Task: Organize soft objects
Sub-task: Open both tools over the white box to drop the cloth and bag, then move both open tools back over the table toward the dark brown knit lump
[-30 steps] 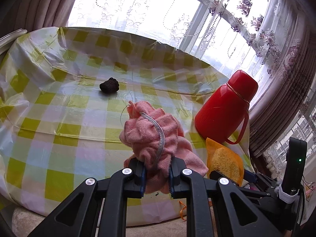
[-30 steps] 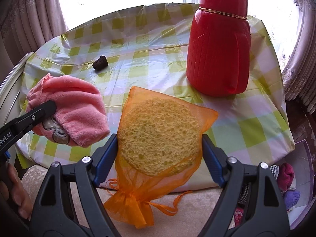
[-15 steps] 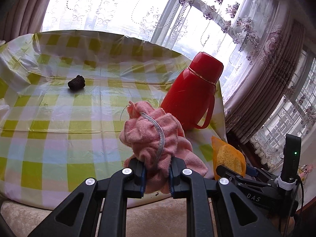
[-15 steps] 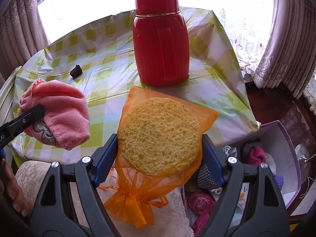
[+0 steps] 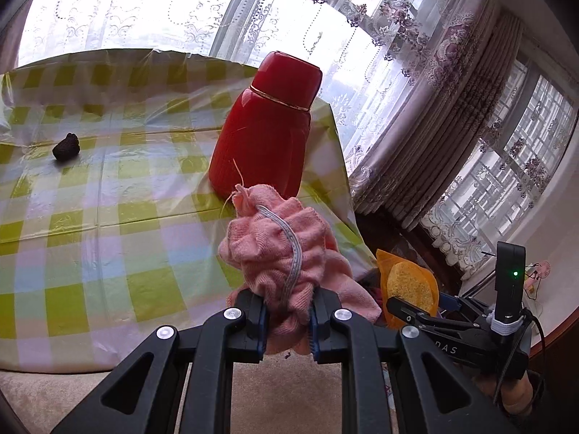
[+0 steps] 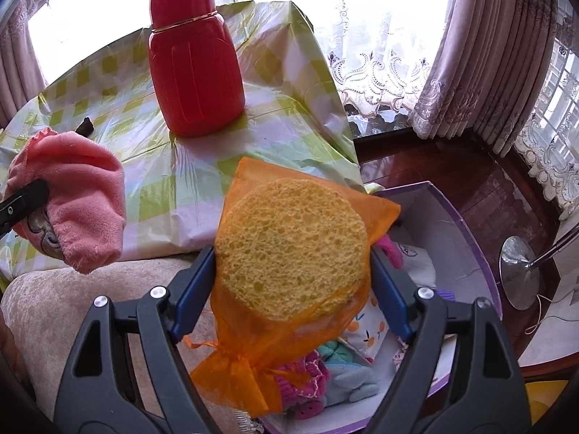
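My left gripper [image 5: 287, 320] is shut on a bunched pink cloth [image 5: 286, 253], held in the air off the table's near right corner; the cloth also shows at the left of the right wrist view [image 6: 76, 195]. My right gripper [image 6: 293, 271] is shut on a round yellow sponge in an orange mesh bag [image 6: 293, 249], held above a purple-edged box [image 6: 466, 238] on the floor that holds several soft items [image 6: 325, 379]. The sponge and right gripper also show in the left wrist view [image 5: 409, 282].
A red thermos [image 6: 195, 61] stands near the right end of the checked tablecloth [image 5: 90, 195]. A small dark lump [image 5: 66, 147] lies farther left. A beige cushion [image 6: 72, 303] sits below the table edge. Curtains [image 6: 506, 54] and a metal stand base [image 6: 517, 275] are to the right.
Both grippers have swung right, away from the table top, each still holding its object. The right gripper now hangs over the box of soft items beside the table.
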Demonstrator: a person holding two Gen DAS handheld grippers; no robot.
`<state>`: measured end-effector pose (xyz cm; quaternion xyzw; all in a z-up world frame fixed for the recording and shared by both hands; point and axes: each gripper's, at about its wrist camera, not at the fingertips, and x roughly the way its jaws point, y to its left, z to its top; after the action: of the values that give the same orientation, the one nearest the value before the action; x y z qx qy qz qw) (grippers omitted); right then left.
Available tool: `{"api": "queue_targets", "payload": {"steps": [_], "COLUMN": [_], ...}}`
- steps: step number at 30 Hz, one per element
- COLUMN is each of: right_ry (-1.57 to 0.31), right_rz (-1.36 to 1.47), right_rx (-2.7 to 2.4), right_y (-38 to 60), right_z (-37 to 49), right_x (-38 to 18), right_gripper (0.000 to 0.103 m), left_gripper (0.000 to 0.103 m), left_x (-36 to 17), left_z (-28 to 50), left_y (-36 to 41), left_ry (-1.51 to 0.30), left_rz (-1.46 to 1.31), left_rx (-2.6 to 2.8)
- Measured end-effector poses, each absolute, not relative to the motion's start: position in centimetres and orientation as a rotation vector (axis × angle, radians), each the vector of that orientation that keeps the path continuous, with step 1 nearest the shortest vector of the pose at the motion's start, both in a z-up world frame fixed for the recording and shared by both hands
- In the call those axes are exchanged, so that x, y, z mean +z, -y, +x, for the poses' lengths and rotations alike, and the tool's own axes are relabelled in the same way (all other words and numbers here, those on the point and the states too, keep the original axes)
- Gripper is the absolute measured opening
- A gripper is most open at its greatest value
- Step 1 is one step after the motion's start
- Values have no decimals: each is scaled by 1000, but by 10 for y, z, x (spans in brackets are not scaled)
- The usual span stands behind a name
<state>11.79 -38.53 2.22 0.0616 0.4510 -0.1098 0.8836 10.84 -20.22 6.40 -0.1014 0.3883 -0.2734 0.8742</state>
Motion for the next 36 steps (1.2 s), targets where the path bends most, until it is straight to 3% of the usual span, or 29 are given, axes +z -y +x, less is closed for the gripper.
{"api": "queue_targets", "payload": {"steps": [18,20,23,36], "right_ry": [-985,-982,-996,-1036], "right_rz": [209,216,216,198], "right_rx": [-464,-485,-511,-463], "right_y": [480,487,493,483], "right_z": [60,57,55,62], "right_x": [17,20,20,11], "right_gripper": [83,83,84,89], "left_gripper": [18,28,63,65], "left_x": [62,61,58,56], "left_z": [78,75,71,81], "left_y": [288,295,305,289], "left_ry": [-894,-907,-927,-935], "left_rz": [-132,-144,-117,-161], "left_rx": [-834,-885,-905,-833]}}
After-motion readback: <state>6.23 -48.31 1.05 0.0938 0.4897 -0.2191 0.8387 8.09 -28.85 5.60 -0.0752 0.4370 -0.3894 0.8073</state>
